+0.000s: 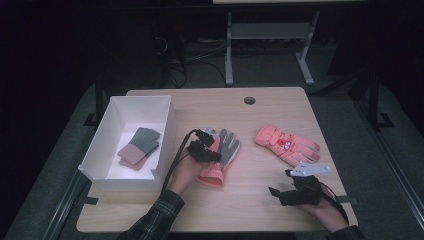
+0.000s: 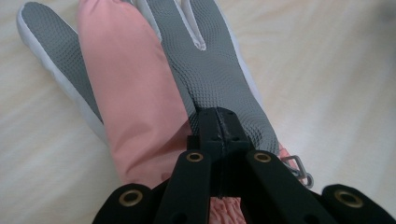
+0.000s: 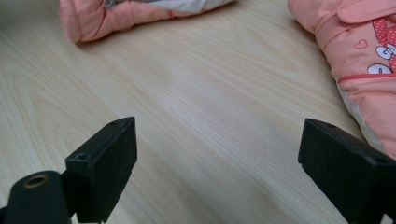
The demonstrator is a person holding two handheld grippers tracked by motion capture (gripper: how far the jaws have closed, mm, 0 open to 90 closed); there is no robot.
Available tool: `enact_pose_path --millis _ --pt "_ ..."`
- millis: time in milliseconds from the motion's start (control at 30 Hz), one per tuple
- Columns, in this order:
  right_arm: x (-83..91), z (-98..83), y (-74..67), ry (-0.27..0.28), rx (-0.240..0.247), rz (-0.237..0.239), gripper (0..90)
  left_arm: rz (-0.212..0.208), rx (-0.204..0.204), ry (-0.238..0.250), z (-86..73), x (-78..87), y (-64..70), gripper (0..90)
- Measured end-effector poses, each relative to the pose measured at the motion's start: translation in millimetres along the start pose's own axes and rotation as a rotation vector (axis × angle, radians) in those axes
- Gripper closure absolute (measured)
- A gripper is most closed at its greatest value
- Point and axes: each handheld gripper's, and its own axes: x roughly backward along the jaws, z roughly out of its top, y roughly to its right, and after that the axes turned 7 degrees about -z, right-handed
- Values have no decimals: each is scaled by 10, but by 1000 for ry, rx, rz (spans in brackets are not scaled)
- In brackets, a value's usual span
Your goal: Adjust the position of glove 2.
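- A white box [image 1: 102, 150] sat at the bench's [image 1: 260, 200] left edge, with a folded grey-and-pink glove [image 1: 140, 147] inside.
- Just right of it, the left hand-held gripper [image 1: 212, 146] had its jaws pressed together, pinching the grey-palmed pink glove [image 1: 227, 150] lying mid-bench.
- Farther right lay another pink glove [image 1: 287, 143].
- At near right, the right hand-held gripper [image 1: 276, 192] hung spread over bare wood.

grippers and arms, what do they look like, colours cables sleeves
Both are black. The left claw has two flat black jaws on arms with brass-coloured rivets, and a black cable trails from it. The right claw carries a grey three-cornered plate on top and blocky black jaws. The left forearm wears a dark plaid sleeve.
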Motion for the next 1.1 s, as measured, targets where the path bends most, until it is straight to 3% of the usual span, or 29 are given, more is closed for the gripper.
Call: enact_pose_path --millis 267,300,600,700,900,1000,1100 --pt "-2 0 2 0 11 -1 114 -69 -36 -18 -86 -23 235 898" --pt "-4 -1 2 -2 9 -1 114 -77 -59 -42 -91 -17 256 898" --pt "-4 1 2 -1 11 -1 114 -142 -95 -42 -145 -103 540 897" --pt "-3 1 1 -2 10 -1 114 -157 -102 -25 -135 -41 568 897" --pt "-1 -2 18 -1 7 -1 114 -99 -98 29 -262 268 544 897" --pt "-5 1 2 -3 5 2 114 -62 -95 16 -416 350 515 897" --pt "-12 1 1 -4 12 1 114 -52 -87 -4 -552 380 499 897"
